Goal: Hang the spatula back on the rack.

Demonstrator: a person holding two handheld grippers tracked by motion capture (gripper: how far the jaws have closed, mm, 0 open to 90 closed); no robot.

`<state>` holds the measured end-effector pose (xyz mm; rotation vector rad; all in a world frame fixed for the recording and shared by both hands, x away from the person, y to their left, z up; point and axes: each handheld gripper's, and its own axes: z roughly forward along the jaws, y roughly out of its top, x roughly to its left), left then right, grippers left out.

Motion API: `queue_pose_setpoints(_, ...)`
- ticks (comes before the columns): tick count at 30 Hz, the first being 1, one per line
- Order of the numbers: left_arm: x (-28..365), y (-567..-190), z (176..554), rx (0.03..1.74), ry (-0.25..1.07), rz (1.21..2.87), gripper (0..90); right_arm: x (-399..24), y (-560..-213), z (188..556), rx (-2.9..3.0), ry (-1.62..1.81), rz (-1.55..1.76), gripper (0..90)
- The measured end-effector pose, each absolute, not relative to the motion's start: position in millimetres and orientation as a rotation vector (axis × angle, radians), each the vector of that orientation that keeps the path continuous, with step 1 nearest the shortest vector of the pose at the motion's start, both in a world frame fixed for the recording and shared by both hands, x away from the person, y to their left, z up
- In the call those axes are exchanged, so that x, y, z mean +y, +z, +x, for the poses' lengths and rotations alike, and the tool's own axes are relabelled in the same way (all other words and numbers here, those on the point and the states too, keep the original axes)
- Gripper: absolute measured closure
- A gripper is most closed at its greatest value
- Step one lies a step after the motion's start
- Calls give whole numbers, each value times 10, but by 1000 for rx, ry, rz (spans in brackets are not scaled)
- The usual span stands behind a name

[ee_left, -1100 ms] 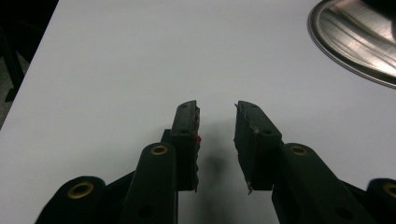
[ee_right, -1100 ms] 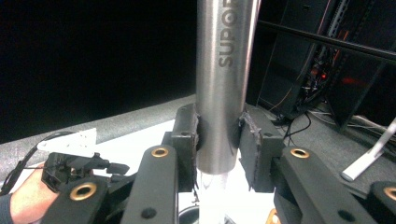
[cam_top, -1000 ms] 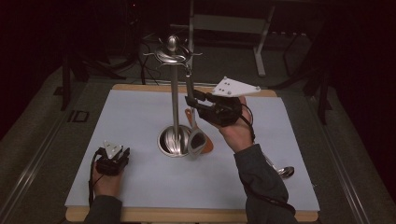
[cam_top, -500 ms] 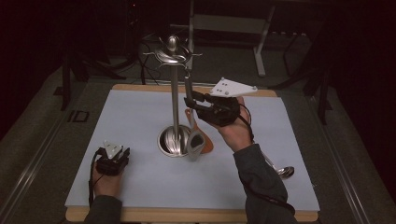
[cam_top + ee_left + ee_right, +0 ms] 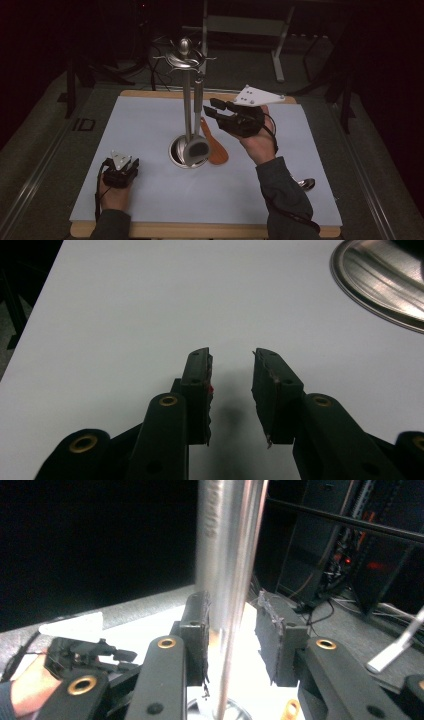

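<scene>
Right gripper (image 5: 231, 630): jaws are standing parted around a polished steel ladle handle (image 5: 227, 580), a flat shiny strip hanging upright; the handle is lying against the left pad while the right pad is sitting clear of it, so released, not clamping. The jaws have just been opening, with the handle between them. Pads (image 5: 200, 630) are looking black, rubbery, ragged at the edges. In the high view the right gripper (image 5: 216, 111) is pointing level at the hanging ladle (image 5: 196, 145), whose round bowl is dangling just above the stand's circular mirror-finish base (image 5: 175, 152). The utensil stand (image 5: 186, 90) is a slim chrome pole with curled hooks and a knob finial on top. An orange-brown spatula (image 5: 214, 145) with a rounded blade is hanging just beside the ladle bowl. Left gripper (image 5: 232, 390): jaws are gaping, nothing between them, resting low over the matte pale-blue table mat (image 5: 140, 130), well apart from the stand; the edge of the steel base (image 5: 380, 285) is showing at the upper right of its view. A metal spoon (image 5: 305, 184) is lying at the mat's right edge, near the person's right sleeve.
</scene>
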<state>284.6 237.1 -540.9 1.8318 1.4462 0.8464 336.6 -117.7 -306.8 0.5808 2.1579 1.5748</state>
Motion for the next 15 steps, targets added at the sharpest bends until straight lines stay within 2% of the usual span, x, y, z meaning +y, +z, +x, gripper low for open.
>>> queue_pose_setpoints(15,2365,-5409,2844,1441,854,1835,692,-1350,-3284,3448,2260,1271,692,691)
